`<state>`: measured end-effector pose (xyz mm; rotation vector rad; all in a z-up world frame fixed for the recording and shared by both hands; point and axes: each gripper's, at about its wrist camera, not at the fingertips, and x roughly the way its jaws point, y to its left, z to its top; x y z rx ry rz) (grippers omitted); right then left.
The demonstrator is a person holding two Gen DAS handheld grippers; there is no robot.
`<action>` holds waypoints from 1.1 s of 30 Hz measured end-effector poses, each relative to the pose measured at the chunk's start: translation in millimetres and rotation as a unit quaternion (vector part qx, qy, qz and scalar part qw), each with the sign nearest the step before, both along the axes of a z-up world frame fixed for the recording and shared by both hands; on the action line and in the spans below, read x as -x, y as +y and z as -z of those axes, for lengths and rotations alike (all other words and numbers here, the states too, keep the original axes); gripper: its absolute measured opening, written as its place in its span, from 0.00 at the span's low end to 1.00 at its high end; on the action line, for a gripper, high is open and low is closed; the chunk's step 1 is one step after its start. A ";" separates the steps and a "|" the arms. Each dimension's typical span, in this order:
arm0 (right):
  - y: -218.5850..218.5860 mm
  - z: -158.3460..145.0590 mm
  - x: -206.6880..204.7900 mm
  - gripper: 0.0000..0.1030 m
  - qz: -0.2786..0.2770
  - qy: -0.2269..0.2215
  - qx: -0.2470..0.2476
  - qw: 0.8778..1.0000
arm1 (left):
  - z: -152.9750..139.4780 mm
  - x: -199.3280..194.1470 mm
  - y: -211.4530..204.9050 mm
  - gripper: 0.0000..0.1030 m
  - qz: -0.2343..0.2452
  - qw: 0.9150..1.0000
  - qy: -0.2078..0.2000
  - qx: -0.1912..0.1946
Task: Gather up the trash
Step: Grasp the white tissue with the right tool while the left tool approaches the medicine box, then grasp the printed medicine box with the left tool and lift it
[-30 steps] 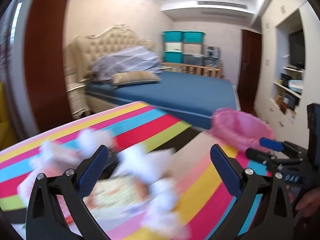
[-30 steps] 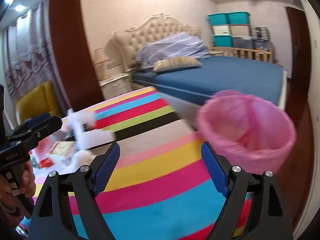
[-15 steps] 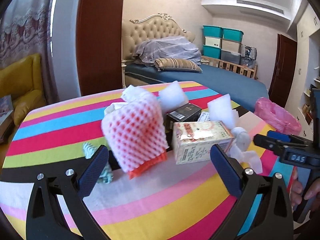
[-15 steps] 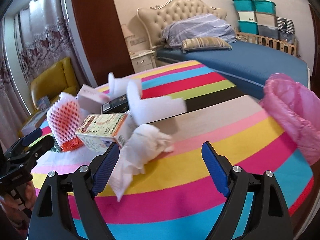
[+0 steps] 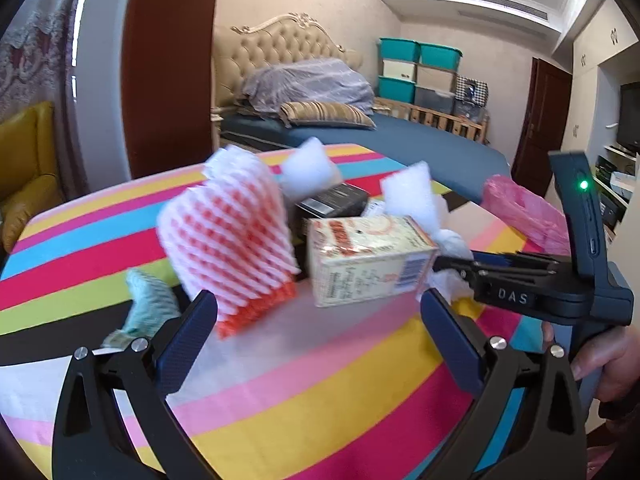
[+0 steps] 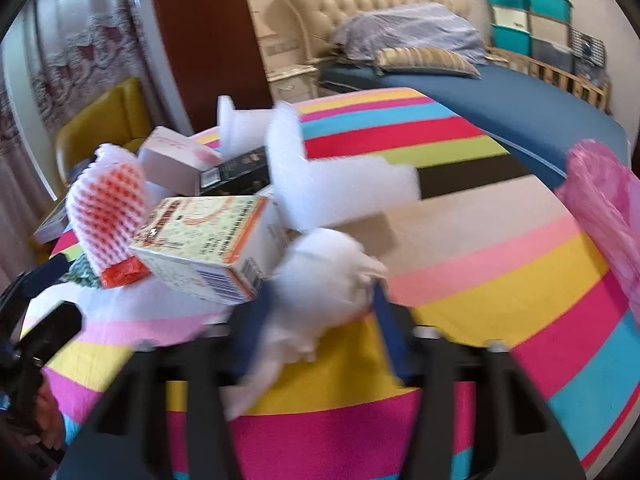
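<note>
Right tool (image 6: 320, 312) level, pinching tissue wad (image 6: 320, 276)

A big bed (image 5: 420, 140) with a blue sheet stands behind the striped table (image 5: 320, 380). Teal boxes (image 5: 420, 54) sit stacked by the wall. A yellow chair (image 5: 24, 168), maybe a sofa, is left.

1. Left gripper (image 5: 318, 338): bare striped tablecloth (image 5: 320, 392) between its spread fingers.
2. At 11 o'clock, red foam net (image 5: 230, 236) blocks; at 1 o'clock, carton (image 5: 370, 258).
3. Right gripper (image 6: 320, 316): crumpled tissue (image 6: 320, 280) fills its gap; open cloth toward 2 o'clock before pink bin bag (image 6: 604, 216).
</note>
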<state>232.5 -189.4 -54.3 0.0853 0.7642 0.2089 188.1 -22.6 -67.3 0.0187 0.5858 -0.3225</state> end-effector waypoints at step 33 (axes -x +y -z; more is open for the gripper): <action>-109.0 -24.6 60.5 0.26 0.062 -0.081 -0.067 0.992 | 16.5 -66.5 -84.0 0.96 -0.023 0.998 0.046 -0.040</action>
